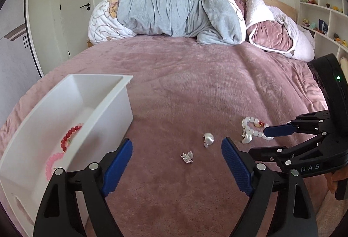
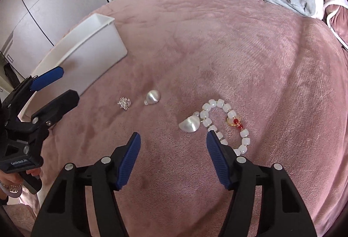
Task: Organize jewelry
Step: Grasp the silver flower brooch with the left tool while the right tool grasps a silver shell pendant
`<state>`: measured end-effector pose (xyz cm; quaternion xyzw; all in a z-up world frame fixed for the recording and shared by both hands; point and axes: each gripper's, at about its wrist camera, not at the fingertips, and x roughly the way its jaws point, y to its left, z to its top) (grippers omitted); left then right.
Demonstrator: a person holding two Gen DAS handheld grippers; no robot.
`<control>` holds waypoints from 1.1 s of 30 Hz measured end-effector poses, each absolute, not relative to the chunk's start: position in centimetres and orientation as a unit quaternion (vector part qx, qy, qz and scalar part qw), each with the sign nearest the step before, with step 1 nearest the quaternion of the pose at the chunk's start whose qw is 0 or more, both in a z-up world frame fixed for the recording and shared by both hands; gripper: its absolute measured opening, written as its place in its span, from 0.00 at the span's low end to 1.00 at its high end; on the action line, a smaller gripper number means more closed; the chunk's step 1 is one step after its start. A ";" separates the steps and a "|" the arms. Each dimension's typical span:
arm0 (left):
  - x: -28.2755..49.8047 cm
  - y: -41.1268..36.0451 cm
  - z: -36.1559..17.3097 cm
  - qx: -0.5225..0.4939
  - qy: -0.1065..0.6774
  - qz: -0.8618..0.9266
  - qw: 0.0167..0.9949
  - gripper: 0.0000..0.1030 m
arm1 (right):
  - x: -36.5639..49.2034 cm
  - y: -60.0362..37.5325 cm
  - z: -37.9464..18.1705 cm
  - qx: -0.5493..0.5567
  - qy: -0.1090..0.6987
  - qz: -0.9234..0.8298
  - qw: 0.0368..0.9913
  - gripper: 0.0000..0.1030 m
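Beside right tongs (image 2: 173, 154), white bracelet (image 2: 226, 121), tongs spread

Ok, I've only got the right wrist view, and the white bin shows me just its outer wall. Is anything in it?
Observer: Yes. The left wrist view looks into the white bin, and a red bead bracelet lies inside.
Operator: Just that one?
Observer: No, a pink bead bracelet lies in there too, nearer the left camera than the red one.
Operator: Any indicator showing on my tool's housing?
Observer: Seen from the left wrist, a green light glows on the body of the right tool.
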<state>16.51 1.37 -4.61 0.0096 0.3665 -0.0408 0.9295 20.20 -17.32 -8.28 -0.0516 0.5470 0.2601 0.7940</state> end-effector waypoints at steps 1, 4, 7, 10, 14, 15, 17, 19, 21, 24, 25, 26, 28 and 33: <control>16.9 1.2 -5.4 0.009 0.374 -0.044 0.926 0.79 | 20.3 -17.1 -8.7 -0.057 0.550 0.261 0.792 0.56; 17.8 0.8 -7.4 0.016 0.390 -0.047 0.919 0.74 | 20.5 -16.5 -9.8 -0.067 0.556 0.257 0.787 0.51; 19.0 0.5 -9.2 0.020 0.409 -0.046 0.911 0.69 | 20.5 -16.0 -10.4 -0.092 0.549 0.252 0.792 0.51; 20.0 0.6 -10.9 0.018 0.429 -0.042 0.902 0.64 | 20.8 -15.5 -11.0 -0.106 0.544 0.254 0.793 0.51; 21.1 0.7 -12.7 0.018 0.444 -0.042 0.895 0.60 | 21.7 -15.5 -11.7 -0.105 0.541 0.260 0.793 0.50; 21.2 0.7 -12.9 0.017 0.443 -0.043 0.895 0.58 | 21.9 -15.6 -11.8 -0.101 0.541 0.261 0.793 0.48; 21.6 0.7 -13.1 0.019 0.443 -0.044 0.895 0.55 | 21.9 -15.9 -11.8 -0.090 0.541 0.263 0.794 0.44; 21.8 0.5 -13.0 0.025 0.441 -0.044 0.896 0.52 | 22.0 -16.3 -11.7 -0.081 0.539 0.264 0.795 0.37; 21.7 0.2 -12.9 0.035 0.441 -0.046 0.896 0.42 | 22.1 -16.4 -11.6 -0.076 0.539 0.264 0.796 0.29; 21.5 -0.7 -12.8 0.051 0.439 -0.064 0.895 0.24 | 22.1 -16.4 -11.4 -0.069 0.539 0.265 0.796 0.25; 21.5 -0.9 -12.8 0.060 0.438 -0.061 0.895 0.24 | 22.1 -16.5 -11.3 -0.067 0.538 0.265 0.797 0.25; 21.5 -1.0 -12.8 0.062 0.437 -0.061 0.895 0.24 | 22.0 -16.6 -11.3 -0.065 0.537 0.266 0.798 0.25; 21.4 -0.8 -12.7 0.050 0.437 -0.064 0.896 0.24 | 21.9 -16.8 -11.0 -0.059 0.536 0.268 0.798 0.25; 21.0 0.6 -12.0 -0.013 0.440 -0.066 0.895 0.24 | 21.4 -17.4 -10.2 -0.047 0.532 0.274 0.800 0.25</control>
